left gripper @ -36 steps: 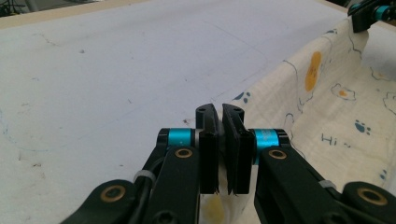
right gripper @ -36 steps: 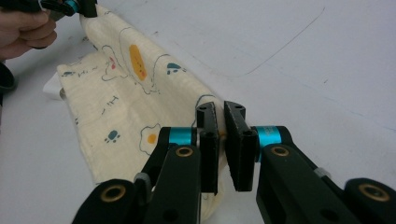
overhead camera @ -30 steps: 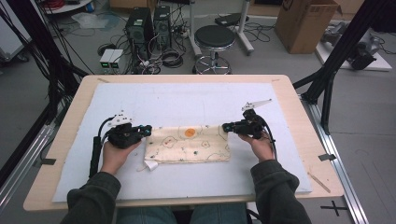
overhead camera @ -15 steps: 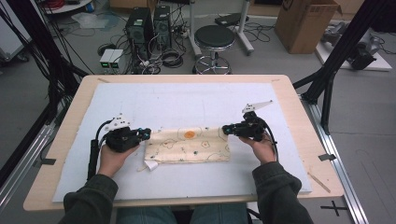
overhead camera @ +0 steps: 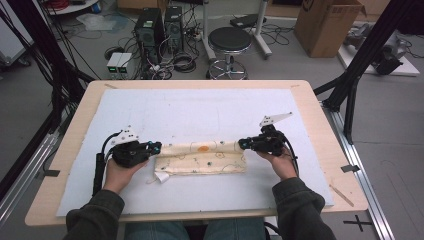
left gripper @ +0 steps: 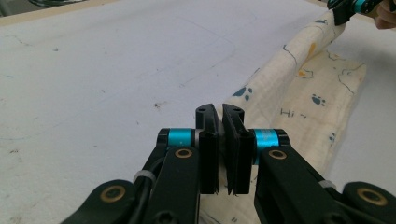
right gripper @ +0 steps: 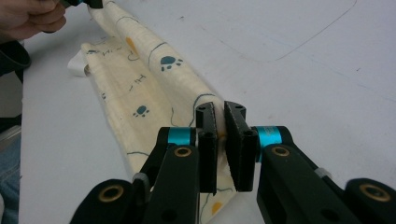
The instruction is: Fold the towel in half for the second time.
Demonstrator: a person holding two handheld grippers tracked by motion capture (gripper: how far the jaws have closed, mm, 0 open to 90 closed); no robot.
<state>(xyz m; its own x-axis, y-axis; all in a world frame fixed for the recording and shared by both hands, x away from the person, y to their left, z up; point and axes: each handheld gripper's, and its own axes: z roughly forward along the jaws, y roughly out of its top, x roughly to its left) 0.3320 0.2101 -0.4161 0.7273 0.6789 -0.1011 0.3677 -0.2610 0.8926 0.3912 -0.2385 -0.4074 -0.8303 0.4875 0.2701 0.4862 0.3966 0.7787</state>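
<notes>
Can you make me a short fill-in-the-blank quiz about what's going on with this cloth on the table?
1. The cream cloth is printed with blue ____ prints.
2. Each gripper, left gripper and right gripper, is ____ on one end of the cloth's folded edge.
3. The cloth lies on a ____ mat covering the wooden table.
4. Behind the table stands a round black ____.

Missing words: paw; shut; white; stool

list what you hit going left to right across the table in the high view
left gripper → folded cream cloth with printed marks → right gripper, all on the white mat
</notes>
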